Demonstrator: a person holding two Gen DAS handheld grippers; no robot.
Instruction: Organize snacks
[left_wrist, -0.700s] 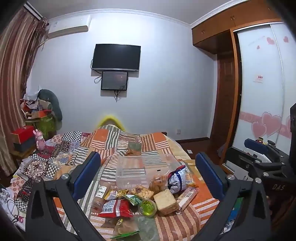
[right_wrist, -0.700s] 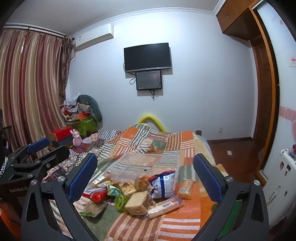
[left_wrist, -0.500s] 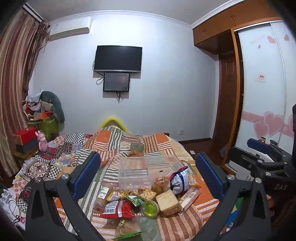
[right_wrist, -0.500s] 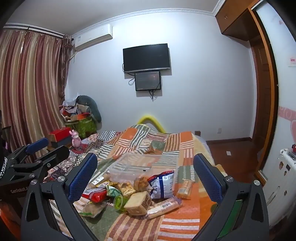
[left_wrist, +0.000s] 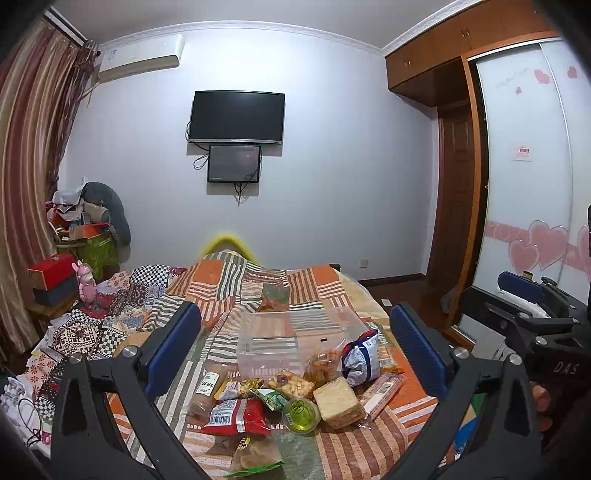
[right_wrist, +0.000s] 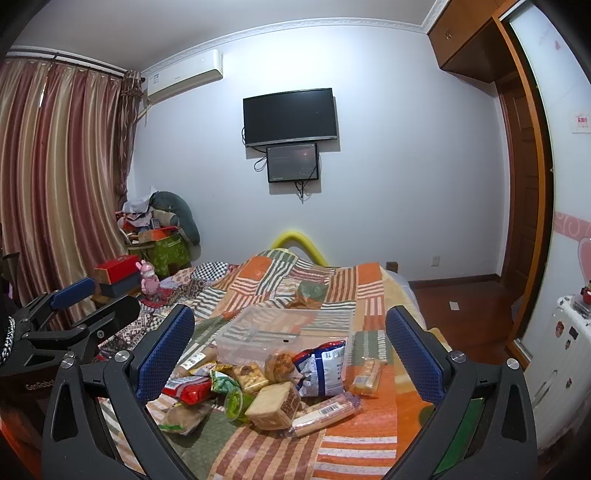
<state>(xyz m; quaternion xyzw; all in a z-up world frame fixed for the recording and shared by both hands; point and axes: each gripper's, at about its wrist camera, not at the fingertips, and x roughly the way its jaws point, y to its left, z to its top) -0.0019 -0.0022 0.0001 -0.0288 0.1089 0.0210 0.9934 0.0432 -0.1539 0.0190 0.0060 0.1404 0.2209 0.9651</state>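
Left tongs (left_wrist: 295, 350) and right tongs (right_wrist: 290, 347) both gape wide, empty, above the bed (right_wrist: 362, 446). Snack pile (right_wrist: 266, 387) lies at 6 o'clock; clear plastic box (right_wrist: 284, 332) touches it behind; television (right_wrist: 290, 116) at 12 o'clock.

The clear container (left_wrist: 295, 341) at 12 o'clock of the snack pile is smooth, glossy see-through plastic. At 6 o'clock of it, the red packet (left_wrist: 236, 411) and the blue-and-white bag (right_wrist: 323, 369) are shiny crinkled film; the bread slab (right_wrist: 273, 404) looks matt and porous under clear wrap. The green cup (left_wrist: 301, 410) is glossy plastic. They lie on a striped patchwork quilt (right_wrist: 354, 291) of soft matt cloth. The left gripper (left_wrist: 295, 350) and right gripper (right_wrist: 290, 349) have matt black plastic arms, bright metal screws and blue pads (right_wrist: 166, 350) with a rough dimpled face. At 3 o'clock, the wardrobe (left_wrist: 443, 44) is satin-finished wood.
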